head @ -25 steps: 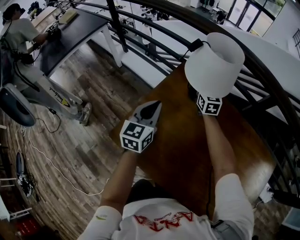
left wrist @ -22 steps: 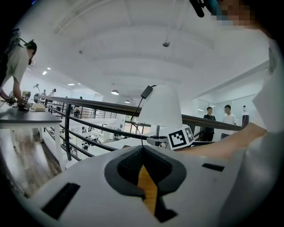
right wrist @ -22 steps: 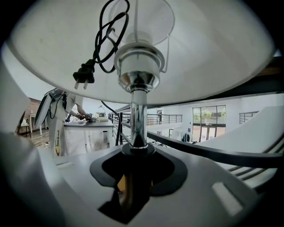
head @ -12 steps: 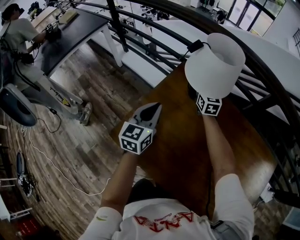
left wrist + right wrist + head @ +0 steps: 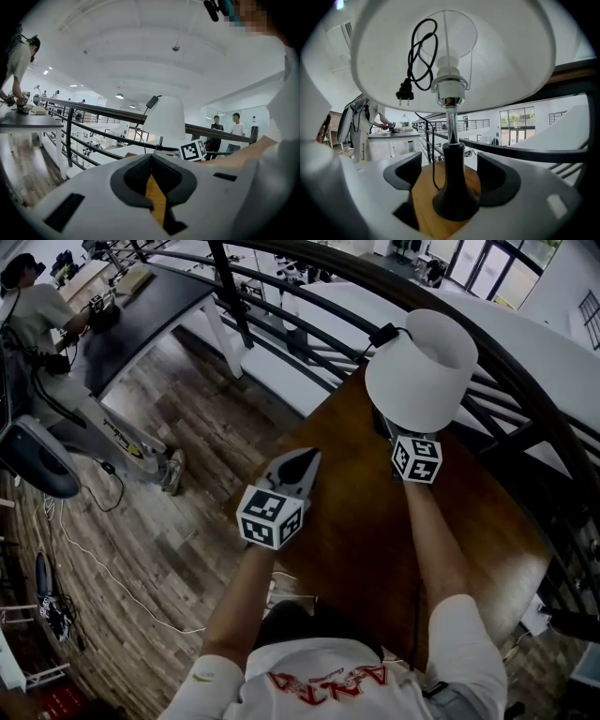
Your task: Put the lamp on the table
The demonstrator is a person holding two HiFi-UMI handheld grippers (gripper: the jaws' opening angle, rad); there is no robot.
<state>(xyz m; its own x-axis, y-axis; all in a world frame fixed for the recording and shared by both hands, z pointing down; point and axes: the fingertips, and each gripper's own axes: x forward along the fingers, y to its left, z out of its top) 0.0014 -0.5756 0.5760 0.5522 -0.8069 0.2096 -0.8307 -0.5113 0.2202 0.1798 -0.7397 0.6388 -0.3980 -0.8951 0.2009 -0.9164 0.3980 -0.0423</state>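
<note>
Clerk: Moved item: right gripper (image 5: 449,174), clamped on the lamp (image 5: 450,140) stem a second ago. Its jaws are now opening, and its cube has drawn slightly back toward the person.
Checker: Head view?
Clerk: Lamp upright at the table's (image 5: 356,549) far corner, beside the railing (image 5: 281,298). Right forearm stretched straight to it, gripper tips under the shade. Left forearm reaches forward; left gripper (image 5: 302,461) hovers over the table's left edge.
Checker: Left gripper view?
Clerk: Jaws pressed together, nothing between them. Lamp ahead, well apart.
Checker: Right gripper view?
Clerk: Jaws spread either side of the dark base, pads clear of it. Base sits on the wood. Plug (image 5: 405,92) and looped cord show against the shade's underside.
</note>
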